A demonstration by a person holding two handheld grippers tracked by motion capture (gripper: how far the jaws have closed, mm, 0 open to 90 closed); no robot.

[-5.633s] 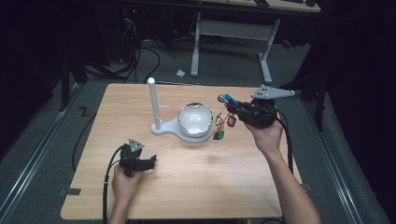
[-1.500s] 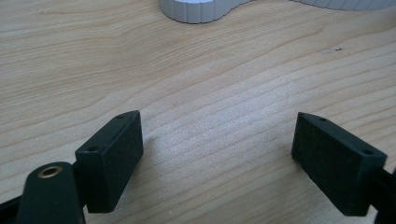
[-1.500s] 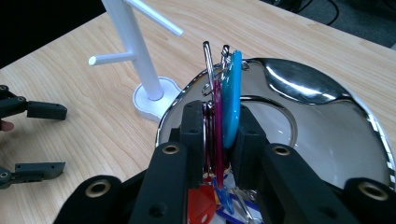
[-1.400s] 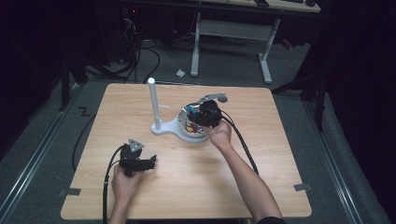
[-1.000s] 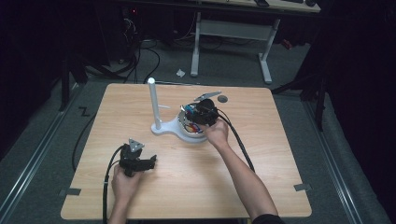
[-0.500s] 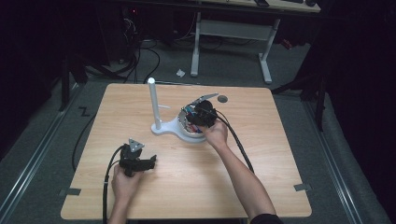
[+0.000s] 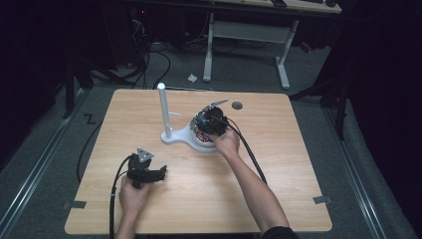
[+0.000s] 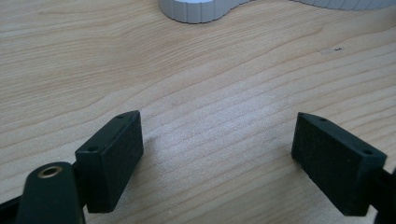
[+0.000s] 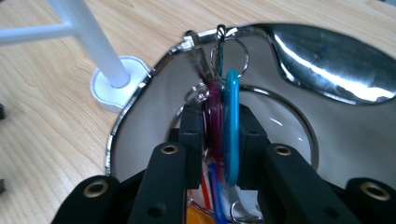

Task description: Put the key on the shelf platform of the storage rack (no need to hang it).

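A bunch of flat plastic key tags, teal and magenta on thin wire rings, sits mid-frame over the shiny steel bowl, pinched tight in the right gripper. White round-based stand upper left. Left gripper rests jaws wide apart on the grainy wood table

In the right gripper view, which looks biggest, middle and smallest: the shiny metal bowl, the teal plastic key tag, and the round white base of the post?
1. Shiny metal bowl, by far the largest.
2. Teal plastic key tag.
3. Round white base of the post.
The tag sits much nearer the camera than the base, so their ranking is unsure; they look fairly close in area.
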